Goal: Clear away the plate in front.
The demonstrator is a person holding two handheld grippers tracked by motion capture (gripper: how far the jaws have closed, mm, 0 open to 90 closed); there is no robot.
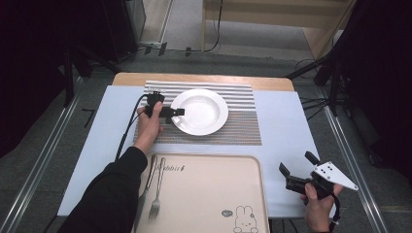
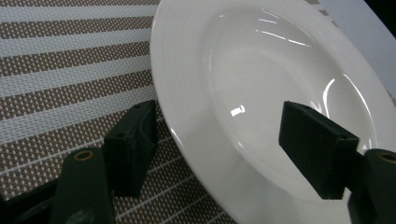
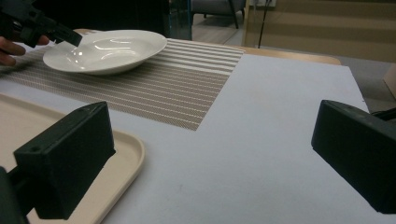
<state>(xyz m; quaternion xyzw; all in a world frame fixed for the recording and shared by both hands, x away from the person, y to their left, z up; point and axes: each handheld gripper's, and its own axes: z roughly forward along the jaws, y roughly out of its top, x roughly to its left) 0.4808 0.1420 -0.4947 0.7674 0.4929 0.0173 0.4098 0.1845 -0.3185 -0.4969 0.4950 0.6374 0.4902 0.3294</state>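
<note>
- Nearest, a fork point(image 1: 155, 196) and knife point(image 1: 147, 182) are laid on the tray point(image 1: 214, 194); the right gripper point(image 1: 297, 170) is held wide, empty.
- Farther, the plate point(image 1: 200, 111) rests on the striped mat point(image 1: 243, 127) — its rim is straddled by the left gripper point(image 1: 180, 111), jaws partly closed, not yet gripped.

The bare pale blue cover of the bench point(image 1: 284, 126) lies open to the right of the striped woven placemat point(image 1: 243, 124), a clear lane from the far edge down to the right gripper point(image 1: 297, 170), whose jaws stand wide over nothing. The left strip of the bench is free too, crossed by a black cable point(image 1: 127, 131). The round white ceramic plate point(image 1: 201, 111) blocks the mat's middle; its rim sits between the left gripper's point(image 1: 176, 112) jaws. The beige plastic tray point(image 1: 214, 194) with fork point(image 1: 156, 191) and knife point(image 1: 147, 187) fills the near centre.
</note>
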